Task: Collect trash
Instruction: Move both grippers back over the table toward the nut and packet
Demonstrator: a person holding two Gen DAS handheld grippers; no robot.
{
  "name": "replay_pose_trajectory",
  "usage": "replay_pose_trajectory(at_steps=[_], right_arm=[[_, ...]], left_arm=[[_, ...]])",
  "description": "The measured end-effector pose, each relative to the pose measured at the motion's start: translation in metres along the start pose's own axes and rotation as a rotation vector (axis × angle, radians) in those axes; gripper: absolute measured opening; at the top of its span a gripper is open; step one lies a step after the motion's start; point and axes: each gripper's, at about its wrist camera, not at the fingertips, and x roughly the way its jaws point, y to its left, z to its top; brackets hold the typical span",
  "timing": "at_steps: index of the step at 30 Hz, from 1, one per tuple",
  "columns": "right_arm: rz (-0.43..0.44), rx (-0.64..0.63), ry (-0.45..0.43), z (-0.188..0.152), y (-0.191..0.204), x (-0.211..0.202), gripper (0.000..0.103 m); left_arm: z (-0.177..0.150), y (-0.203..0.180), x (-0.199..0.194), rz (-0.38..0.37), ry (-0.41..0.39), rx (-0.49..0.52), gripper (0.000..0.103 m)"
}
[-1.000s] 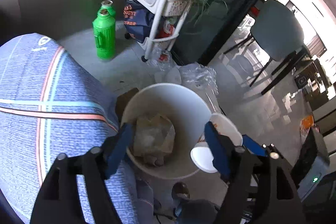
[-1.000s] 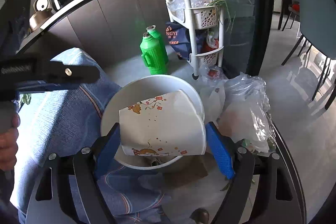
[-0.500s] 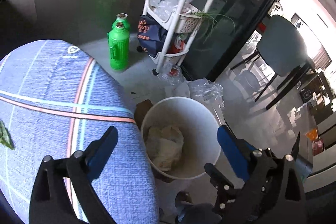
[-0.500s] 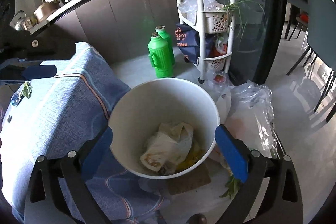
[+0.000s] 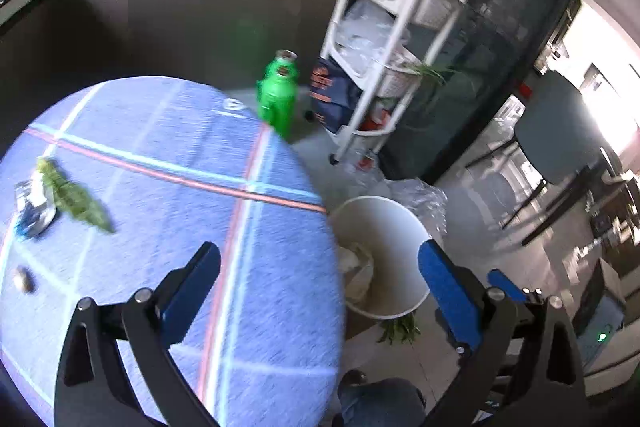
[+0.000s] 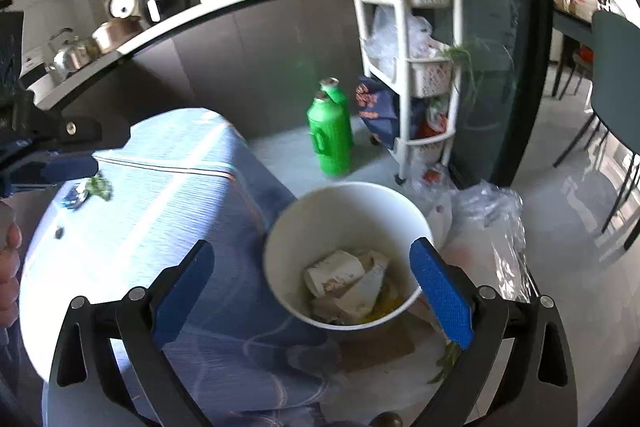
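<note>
A white trash bin (image 6: 344, 203) stands on the floor beside the round table with the blue cloth (image 5: 160, 195); it also shows in the left wrist view (image 5: 384, 223). In it lie a paper cup (image 6: 334, 269) and crumpled wrappers. On the cloth lie a green leaf (image 5: 74, 197), a crumpled foil wrapper (image 5: 34, 207) and a small dark scrap (image 5: 24, 279). My left gripper (image 5: 320, 283) is open and empty over the table's edge. My right gripper (image 6: 312, 283) is open and empty above the bin.
A green bottle (image 6: 330, 139) stands on the floor by a white shelf trolley (image 6: 416, 39). Clear plastic bags (image 6: 496, 223) lie right of the bin. Green stalks (image 5: 400, 329) lie on the floor at its foot. A dark counter runs along the back.
My right gripper opened and let the paper cup fall into the bin. Both grippers then swung left, bringing the table and its scraps into view.
</note>
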Motion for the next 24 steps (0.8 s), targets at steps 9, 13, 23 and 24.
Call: replay_pose_trajectory(at_steps=[9,13,23,24], right_arm=[[0.061,-0.086,-0.039,0.01,0.048,-0.033,0.094],[0.083,-0.135,-0.051,0.015,0.072,-0.043,0.094],[0.162,-0.246,-0.042,0.015,0.131,-0.054,0.094],[0.168,-0.26,-0.04,0.015,0.137,-0.054,0.094]], left_arm=[[-0.027,0.042,-0.065,0.075,-0.052,-0.08,0.099],[-0.041,0.066,-0.094,0.113,-0.086,-0.127,0.099],[-0.064,0.125,-0.131,0.182,-0.112,-0.233,0.099],[-0.066,0.131,-0.133,0.188,-0.113,-0.245,0.099]])
